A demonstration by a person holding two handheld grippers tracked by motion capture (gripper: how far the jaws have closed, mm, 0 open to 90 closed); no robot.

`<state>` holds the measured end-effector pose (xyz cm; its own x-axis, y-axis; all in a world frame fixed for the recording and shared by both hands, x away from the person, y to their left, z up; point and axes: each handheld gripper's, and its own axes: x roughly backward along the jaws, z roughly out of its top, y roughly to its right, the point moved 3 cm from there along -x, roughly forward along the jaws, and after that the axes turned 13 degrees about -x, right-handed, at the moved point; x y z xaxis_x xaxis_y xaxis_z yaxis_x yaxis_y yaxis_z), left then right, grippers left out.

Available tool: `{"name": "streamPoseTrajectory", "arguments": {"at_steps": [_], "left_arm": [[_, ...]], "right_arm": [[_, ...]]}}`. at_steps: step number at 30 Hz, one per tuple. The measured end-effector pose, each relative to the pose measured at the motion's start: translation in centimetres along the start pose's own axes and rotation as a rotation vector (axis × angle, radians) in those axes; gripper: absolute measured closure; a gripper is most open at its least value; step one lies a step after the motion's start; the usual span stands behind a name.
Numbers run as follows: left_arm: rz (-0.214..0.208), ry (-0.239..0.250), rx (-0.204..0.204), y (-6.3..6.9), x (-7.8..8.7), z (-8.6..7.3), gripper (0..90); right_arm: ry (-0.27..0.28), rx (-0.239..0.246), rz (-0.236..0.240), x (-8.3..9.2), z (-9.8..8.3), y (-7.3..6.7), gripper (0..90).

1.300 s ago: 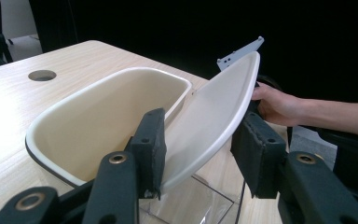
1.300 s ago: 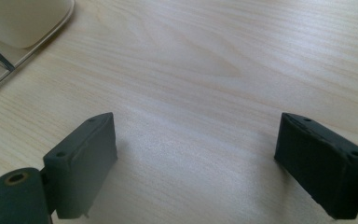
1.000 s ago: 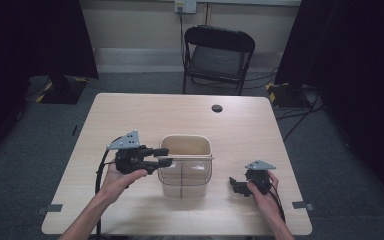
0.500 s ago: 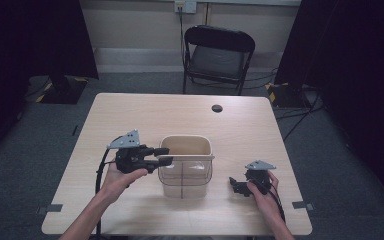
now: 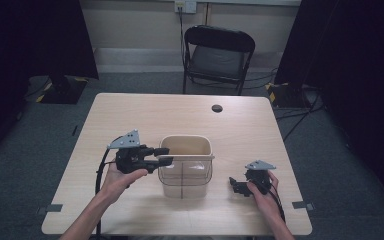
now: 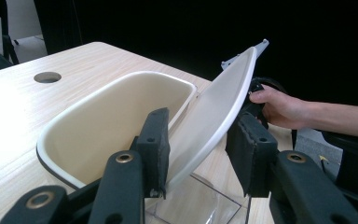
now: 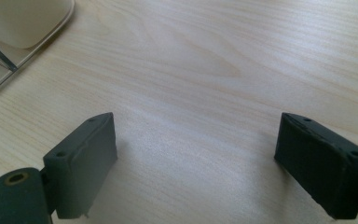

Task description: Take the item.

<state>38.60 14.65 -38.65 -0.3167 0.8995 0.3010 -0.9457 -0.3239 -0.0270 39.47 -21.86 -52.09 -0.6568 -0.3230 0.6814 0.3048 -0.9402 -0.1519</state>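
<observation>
Writing or brand marks: none legible on any item. Right gripper, lower right of the high view, rests on the wooden table, jaws spread wide, unmoved from a second ago. Left gripper has stayed at the bin's left rim, jaws straddling a tilted, smooth cream lid without clamping it. Clear-walled, cream-rimmed bin stands at table centre. Beyond: round grommet hole, black folding chair.

From high up we look down on the whole table, and from each gripper we look close along it, sharing the bin.
</observation>
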Motion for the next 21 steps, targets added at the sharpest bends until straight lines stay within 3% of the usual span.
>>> {"name": "streamPoseTrajectory", "arguments": {"at_steps": [21], "left_arm": [[0.003, 0.001, 0.003, 0.00, -0.01, 0.01, 59.3]], "right_arm": [[0.000, 0.000, 0.001, 0.00, 0.00, 0.00, 11.7]]}}
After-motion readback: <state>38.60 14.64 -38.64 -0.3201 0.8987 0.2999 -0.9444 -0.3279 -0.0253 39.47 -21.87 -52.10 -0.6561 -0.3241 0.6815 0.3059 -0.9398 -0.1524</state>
